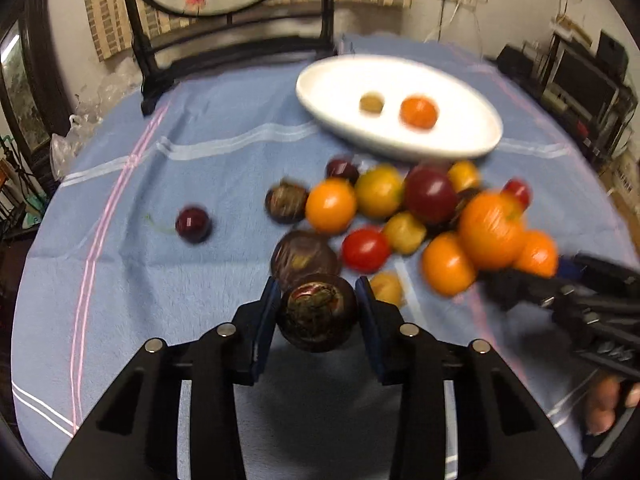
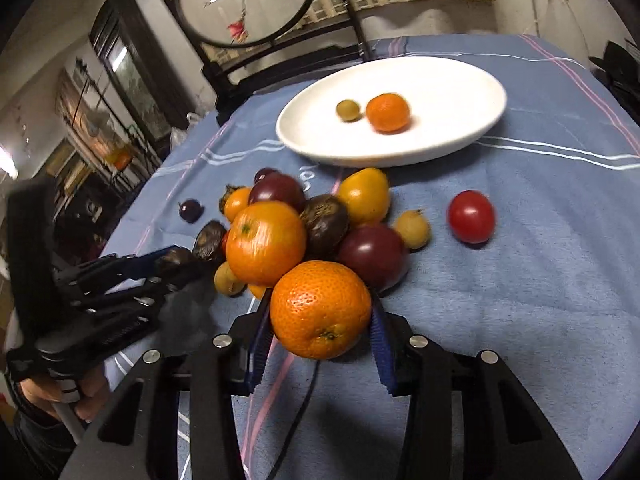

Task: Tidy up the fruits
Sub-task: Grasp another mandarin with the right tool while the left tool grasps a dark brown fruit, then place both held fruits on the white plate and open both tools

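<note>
My left gripper [image 1: 318,300] is shut on a dark purple round fruit [image 1: 318,312], held just above the blue cloth at the near edge of the fruit pile [image 1: 400,208]. In the right wrist view my right gripper [image 2: 320,316] is shut on a mandarin [image 2: 320,310] at the pile's near side, and the left gripper [image 2: 176,262] shows at the left with its dark fruit. Beyond the pile sits a white oval plate [image 1: 400,146] [image 2: 320,152]. It holds a small olive-green fruit [image 2: 347,110] and a mandarin [image 2: 388,113].
The pile mixes oranges, yellow and dark purple fruits. A red tomato [image 2: 471,216] lies alone to the right and a small purple fruit [image 1: 193,225] alone to the left. A dark wooden screen stand [image 1: 236,20] rises at the table's far edge. A hand [image 1: 604,404] holds the right gripper.
</note>
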`<state>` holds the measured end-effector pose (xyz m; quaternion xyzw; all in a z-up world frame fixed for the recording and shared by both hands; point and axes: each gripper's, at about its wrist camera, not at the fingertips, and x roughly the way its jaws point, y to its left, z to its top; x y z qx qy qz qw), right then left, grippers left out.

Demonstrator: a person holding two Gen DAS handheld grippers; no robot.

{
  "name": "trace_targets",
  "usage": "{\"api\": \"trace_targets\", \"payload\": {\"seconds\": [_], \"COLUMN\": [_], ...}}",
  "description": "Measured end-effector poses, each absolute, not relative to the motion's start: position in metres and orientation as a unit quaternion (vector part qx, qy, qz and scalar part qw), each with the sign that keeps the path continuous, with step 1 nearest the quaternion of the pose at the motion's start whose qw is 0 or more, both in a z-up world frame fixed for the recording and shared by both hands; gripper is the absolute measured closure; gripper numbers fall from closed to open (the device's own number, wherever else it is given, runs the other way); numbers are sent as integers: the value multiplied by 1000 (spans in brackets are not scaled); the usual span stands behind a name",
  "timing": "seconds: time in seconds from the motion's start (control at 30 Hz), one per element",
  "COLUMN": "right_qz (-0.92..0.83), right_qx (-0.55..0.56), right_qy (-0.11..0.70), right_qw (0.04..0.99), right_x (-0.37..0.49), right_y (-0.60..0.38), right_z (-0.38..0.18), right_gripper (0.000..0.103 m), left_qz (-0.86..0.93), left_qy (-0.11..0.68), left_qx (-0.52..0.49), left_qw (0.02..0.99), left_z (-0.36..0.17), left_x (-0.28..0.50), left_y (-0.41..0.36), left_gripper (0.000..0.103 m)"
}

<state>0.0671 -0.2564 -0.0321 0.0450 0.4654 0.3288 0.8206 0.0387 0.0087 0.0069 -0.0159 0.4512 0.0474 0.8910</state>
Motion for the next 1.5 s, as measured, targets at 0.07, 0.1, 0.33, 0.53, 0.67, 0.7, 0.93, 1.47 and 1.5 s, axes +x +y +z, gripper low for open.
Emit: {"api": "trace_targets", "payload": {"seconds": [0.07, 0.1, 0.33, 0.53, 0.67, 0.7, 0.93, 1.47, 1.5], "right_qz": [323, 321, 283, 273, 261, 258, 261, 253, 250], "right_qx": [52, 58, 96, 61, 41, 40, 41, -8, -9], "right_qy": [461, 459, 447, 416, 422, 425, 452, 411, 409], "right_qw": [825, 826, 843, 865, 867, 867, 852, 876, 878], "right_x": [68, 69, 83, 113, 151, 156, 184, 154, 151], "right_y": [-263, -266, -284, -266, -245, -243, -229, -239, -240], "right_z": [-30, -30, -20, 12, 12, 11, -19, -14, -13], "right_gripper": [58, 58, 58, 58, 58, 58, 57, 40, 40], "left_qz": [40, 37, 14, 14, 19, 22, 35, 38, 32], "left_qy": [436, 432, 418, 415, 416, 419, 421, 409, 412], "left_qx": [-20, -23, -44, -74, -90, -89, -73, -55, -60], "left_qw": [899, 901, 907, 907, 905, 903, 903, 910, 909], "left_z": [20, 25, 47, 47, 41, 38, 14, 15, 15], "left_x": [38, 39, 72, 124, 162, 169, 193, 126, 121], "left_y": [7, 6, 5, 8, 9, 8, -1, 15, 17], "left_gripper": [65, 65, 65, 65, 65, 65, 52, 8, 8]}}
